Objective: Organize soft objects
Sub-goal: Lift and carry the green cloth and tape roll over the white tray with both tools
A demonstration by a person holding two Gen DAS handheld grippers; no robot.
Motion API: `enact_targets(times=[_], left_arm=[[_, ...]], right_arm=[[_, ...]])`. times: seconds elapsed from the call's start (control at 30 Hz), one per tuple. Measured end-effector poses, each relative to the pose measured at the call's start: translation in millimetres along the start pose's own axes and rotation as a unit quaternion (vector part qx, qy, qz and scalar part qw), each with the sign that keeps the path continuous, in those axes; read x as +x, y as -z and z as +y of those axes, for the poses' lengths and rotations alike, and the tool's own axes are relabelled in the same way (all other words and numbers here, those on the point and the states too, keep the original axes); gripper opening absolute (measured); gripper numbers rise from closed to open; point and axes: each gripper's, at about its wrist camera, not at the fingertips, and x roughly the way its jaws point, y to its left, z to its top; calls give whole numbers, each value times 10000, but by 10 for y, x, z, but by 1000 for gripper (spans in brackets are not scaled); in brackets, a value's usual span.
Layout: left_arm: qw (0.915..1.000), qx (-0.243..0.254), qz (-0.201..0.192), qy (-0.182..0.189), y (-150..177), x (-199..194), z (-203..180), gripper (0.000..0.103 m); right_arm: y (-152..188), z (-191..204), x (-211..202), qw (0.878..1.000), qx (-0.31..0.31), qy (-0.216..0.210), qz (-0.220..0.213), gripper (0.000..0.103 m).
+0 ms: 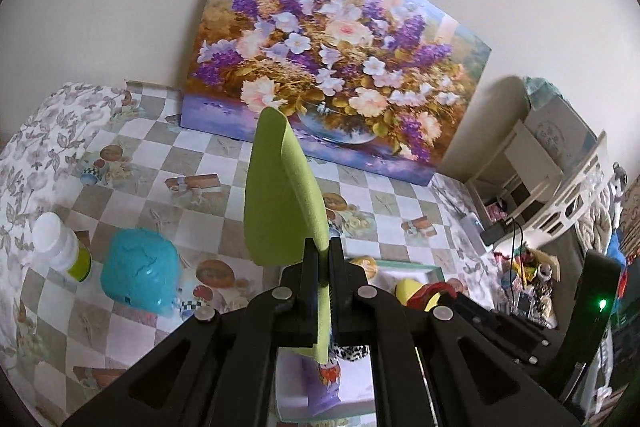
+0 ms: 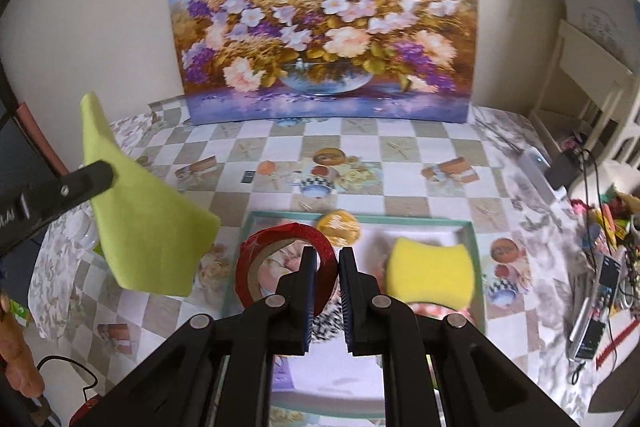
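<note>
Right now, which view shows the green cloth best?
Right wrist view: the green cloth hangs nearly whole from the left gripper, seen broadside. Left wrist view shows the cloth edge-on, pinched between its jaws, lower part hidden.

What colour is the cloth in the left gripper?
Light green cloth; right wrist view shows it best.

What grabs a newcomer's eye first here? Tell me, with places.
The big flower painting leaning on the wall behind the table. Next, the green cloth pinched upright in the left gripper. Then the red tape roll held by the right gripper over the tray, beside a yellow sponge.
</note>
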Motion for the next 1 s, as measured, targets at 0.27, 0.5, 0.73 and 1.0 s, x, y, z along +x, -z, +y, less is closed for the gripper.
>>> enact_targets(times=[0.27, 0.5, 0.73, 1.0], left_arm=[[9996, 251, 70, 141, 180, -49, -226, 4], [9980, 426, 241, 392, 279, 9, -474, 4], [9951, 587, 463, 648, 387, 111, -727, 4], [9911, 785, 783, 734, 533, 264, -888, 4]], right_arm=[[103, -295, -130, 9995, 264, 157, -76, 12], [110, -514, -202, 9985, 424, 307, -129, 12], [139, -730, -214, 9972, 563, 482, -83, 12], [184, -830, -169, 9964, 632, 560, 50, 12]])
